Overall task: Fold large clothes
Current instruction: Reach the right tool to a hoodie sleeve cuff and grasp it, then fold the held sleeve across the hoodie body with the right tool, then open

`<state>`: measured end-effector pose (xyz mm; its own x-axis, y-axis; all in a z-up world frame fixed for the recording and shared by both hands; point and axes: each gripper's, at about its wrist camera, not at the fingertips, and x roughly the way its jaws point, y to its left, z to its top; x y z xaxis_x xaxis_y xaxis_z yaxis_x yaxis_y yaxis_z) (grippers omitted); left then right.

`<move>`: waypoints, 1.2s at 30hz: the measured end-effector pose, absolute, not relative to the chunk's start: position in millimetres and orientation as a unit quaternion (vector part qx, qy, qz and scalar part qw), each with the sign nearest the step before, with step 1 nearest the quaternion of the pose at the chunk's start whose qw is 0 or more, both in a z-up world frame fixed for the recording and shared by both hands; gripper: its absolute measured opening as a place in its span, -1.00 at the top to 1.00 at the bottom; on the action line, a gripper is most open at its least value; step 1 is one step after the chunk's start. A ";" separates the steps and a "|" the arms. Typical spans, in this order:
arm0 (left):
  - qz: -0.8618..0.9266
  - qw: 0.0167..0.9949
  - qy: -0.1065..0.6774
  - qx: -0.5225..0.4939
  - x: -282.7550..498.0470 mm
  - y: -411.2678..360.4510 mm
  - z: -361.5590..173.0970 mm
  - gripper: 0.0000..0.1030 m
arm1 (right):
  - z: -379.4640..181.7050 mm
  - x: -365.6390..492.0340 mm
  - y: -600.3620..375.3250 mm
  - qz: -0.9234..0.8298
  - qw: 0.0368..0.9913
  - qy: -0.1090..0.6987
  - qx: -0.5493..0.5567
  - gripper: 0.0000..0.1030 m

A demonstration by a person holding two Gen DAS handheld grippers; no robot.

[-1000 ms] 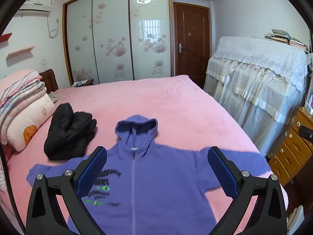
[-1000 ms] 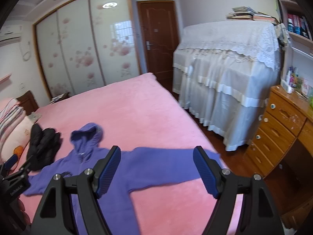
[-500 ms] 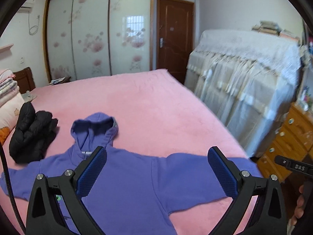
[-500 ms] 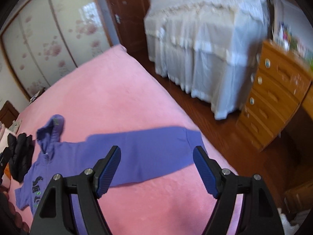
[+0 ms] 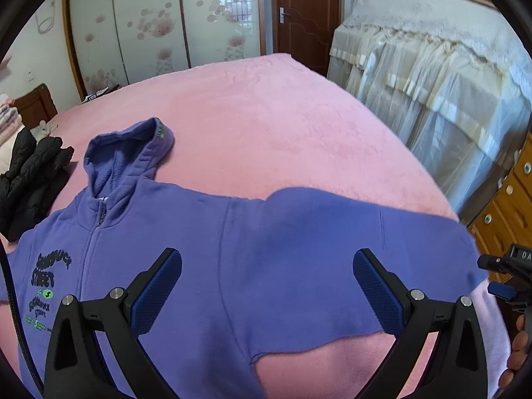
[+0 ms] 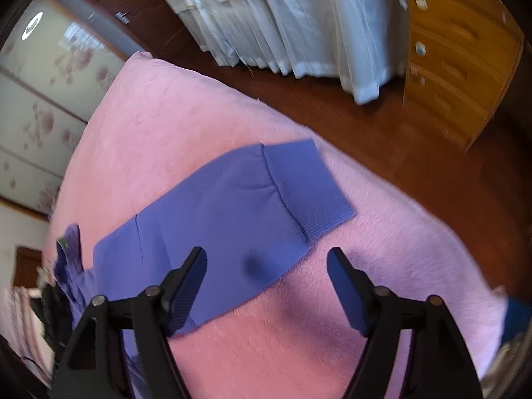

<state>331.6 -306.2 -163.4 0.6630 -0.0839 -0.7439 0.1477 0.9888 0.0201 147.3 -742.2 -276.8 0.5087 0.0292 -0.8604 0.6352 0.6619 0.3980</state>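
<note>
A purple zip-up hoodie (image 5: 186, 252) lies face up and spread flat on the pink bed (image 5: 266, 126), hood toward the wardrobe. My left gripper (image 5: 266, 286) is open and empty, low above the hoodie's right shoulder and upper sleeve. The right sleeve (image 6: 232, 212) stretches toward the bed's edge and ends in a ribbed cuff (image 6: 309, 186). My right gripper (image 6: 266, 272) is open and empty, hovering just above the sleeve near the cuff. It also shows at the right edge of the left wrist view (image 5: 508, 282).
A black puffer jacket (image 5: 30, 176) lies bundled left of the hood. The bed's edge drops to a wooden floor (image 6: 382, 126). A lace-covered piece of furniture (image 5: 449, 76) and a wooden dresser (image 6: 459, 53) stand beyond it.
Both grippers have moved down and to the right, closer to the hoodie. The right one tilted down over the sleeve's cuff. Both stay open.
</note>
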 end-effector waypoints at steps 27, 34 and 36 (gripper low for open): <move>0.003 0.927 0.375 -0.004 275.8 -146.2 -119.3 -0.99 | -149.9 159.9 -523.5 0.000 0.943 0.294 0.156 0.71; 0.056 0.921 0.384 -0.032 268.4 -43.6 -132.7 -0.99 | -188.3 173.3 -403.4 0.089 0.937 0.320 0.109 0.71; 0.059 0.917 0.392 -0.047 270.5 -21.2 -141.5 -0.99 | -217.0 182.7 -373.5 0.094 0.931 0.342 0.088 0.71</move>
<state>270.5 -21.2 -141.5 0.6861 0.0718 -0.7240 -0.1451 0.9886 -0.0394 182.7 -373.5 -217.0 0.7481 0.2347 -0.6207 -0.1148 0.9671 0.2272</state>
